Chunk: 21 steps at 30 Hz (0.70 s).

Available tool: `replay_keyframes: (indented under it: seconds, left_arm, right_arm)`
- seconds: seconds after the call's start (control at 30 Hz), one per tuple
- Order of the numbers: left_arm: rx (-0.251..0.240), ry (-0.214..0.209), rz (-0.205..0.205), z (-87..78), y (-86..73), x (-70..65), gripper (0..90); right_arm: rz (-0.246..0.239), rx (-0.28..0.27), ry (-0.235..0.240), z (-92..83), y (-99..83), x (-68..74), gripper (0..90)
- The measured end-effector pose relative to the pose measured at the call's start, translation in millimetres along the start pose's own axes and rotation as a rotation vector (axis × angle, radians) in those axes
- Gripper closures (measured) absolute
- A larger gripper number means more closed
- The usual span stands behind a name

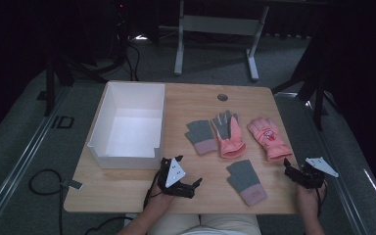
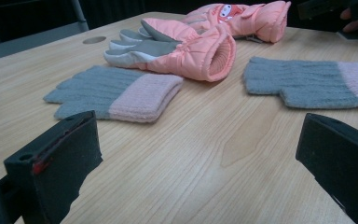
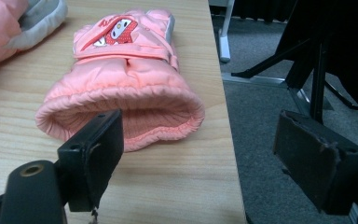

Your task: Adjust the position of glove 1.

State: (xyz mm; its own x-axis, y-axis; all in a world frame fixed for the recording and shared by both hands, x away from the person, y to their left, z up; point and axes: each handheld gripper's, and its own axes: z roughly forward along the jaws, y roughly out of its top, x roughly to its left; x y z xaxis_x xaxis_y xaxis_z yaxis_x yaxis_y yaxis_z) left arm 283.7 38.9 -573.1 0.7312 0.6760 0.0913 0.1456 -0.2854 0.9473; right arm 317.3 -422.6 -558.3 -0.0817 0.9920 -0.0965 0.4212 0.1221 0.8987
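A: Pink padded glove, cartoon patch on the back, ribbed cuff gaping toward the right hand-held gripper. It lies flat near the bench right edge.

B: Gripper state?

A: Right jaws spread, nothing pinched, just short of the cuff. Left hand-held gripper also spread, over bare wood.

B: Surroundings?

A: Second pink glove beside it, palm grey; two grey knit mitts; white box at left.

Puffy quilted pink cloth gloves, grey-pink ribbed knit mitts, smooth matt pale wood-grain tabletop.
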Motion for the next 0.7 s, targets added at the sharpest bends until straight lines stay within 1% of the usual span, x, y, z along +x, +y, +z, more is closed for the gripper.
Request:
replay_keyframes:
  seconds: [0.13, 0.23, 0.27, 0.33, 0.37, 0.4, 0.43, 0.5, 0.7]
  left_arm:
    - [0.002, -0.001, -0.002, 0.2, 0.1, 0.2, 0.0]
    - [-0.001, -0.002, -0.008, 0.2, 0.0, 0.4, 0.0]
    - [0.002, 0.0, -0.005, 0.1, 0.1, 0.4, 0.0]
    - [0.002, 0.003, -0.001, 0.4, 0.1, -0.4, 0.0]
    - [0.002, 0.003, -0.001, 0.4, 0.1, -0.4, 0.0]
    - [0.002, 0.004, -0.001, 0.4, 0.2, -0.4, 0.0]
    - [0.004, 0.007, 0.0, 0.4, 0.2, -0.4, 0.0]
    - [0.005, 0.008, -0.001, 0.5, 0.3, -0.5, 0.0]
    - [0.001, 0.004, 0.002, 0.2, 0.1, -0.4, 0.0]
  right_arm:
    - [-0.005, -0.006, 0.028, -0.3, -0.2, -0.7, 16.5]
    - [0.006, -0.003, 0.021, -0.2, -0.1, -1.6, 16.6]
    - [0.007, 0.006, 0.014, 1.1, 0.4, -1.4, 18.7]
    - [-0.012, 0.012, 0.005, 2.2, 0.9, 0.3, 19.3]
    - [-0.012, 0.012, 0.005, 2.2, 0.9, 0.3, 19.3]
    - [-0.032, 0.014, -0.001, 2.8, 1.0, 2.1, 19.4]
    - [-0.041, 0.009, -0.003, 2.1, 0.8, 3.2, 19.8]
    - [-0.044, 0.004, -0.014, 1.6, 0.6, 4.1, 20.0]
    - [-0.048, 0.007, -0.007, 1.8, 0.6, 4.1, 19.0]
